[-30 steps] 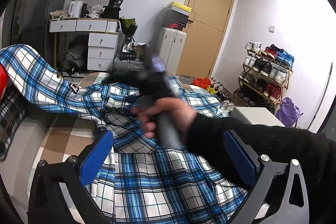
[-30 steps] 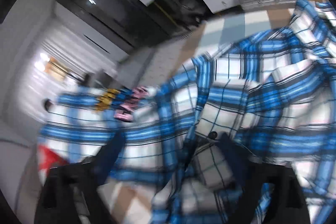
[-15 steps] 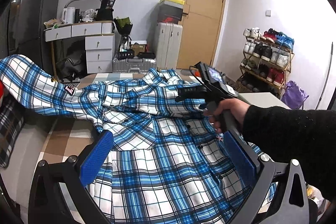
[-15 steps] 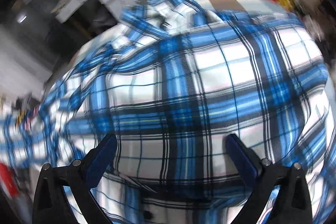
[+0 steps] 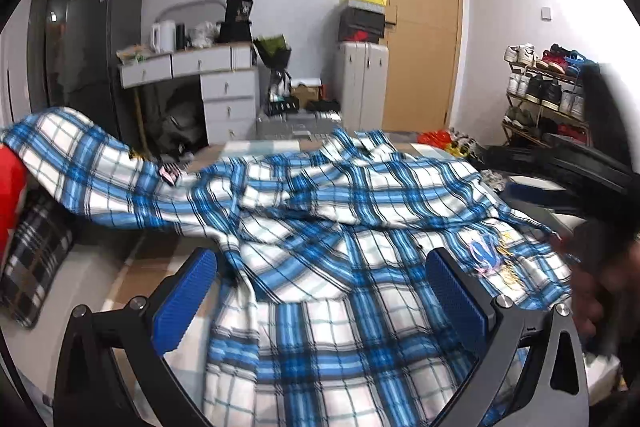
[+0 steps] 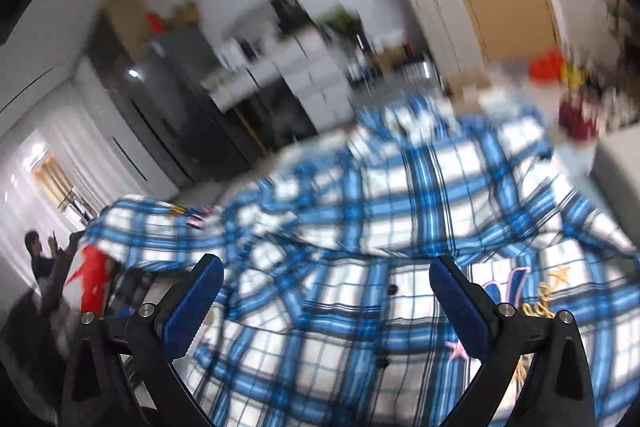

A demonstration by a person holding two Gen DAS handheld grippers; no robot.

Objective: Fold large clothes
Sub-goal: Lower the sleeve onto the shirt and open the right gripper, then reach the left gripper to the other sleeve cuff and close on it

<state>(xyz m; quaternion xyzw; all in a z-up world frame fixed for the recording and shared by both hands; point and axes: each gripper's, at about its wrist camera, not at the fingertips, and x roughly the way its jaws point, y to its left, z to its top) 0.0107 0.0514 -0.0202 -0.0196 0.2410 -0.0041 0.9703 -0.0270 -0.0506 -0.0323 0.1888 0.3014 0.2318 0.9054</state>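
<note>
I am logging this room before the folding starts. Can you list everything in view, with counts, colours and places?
plaid shirt: one, blue and white, spread out in front of both grippers
pillow: one, dark plaid, left edge
desk with drawers: one, white, back wall
kettle: one, white, on the desk
door: one, tan, back right
shoe rack: one, several pairs, right wall
stacked boxes: yellow over black, beside the door
left gripper: blue pads, open, above the shirt
right gripper: blue pads, open, above the shirt
</note>
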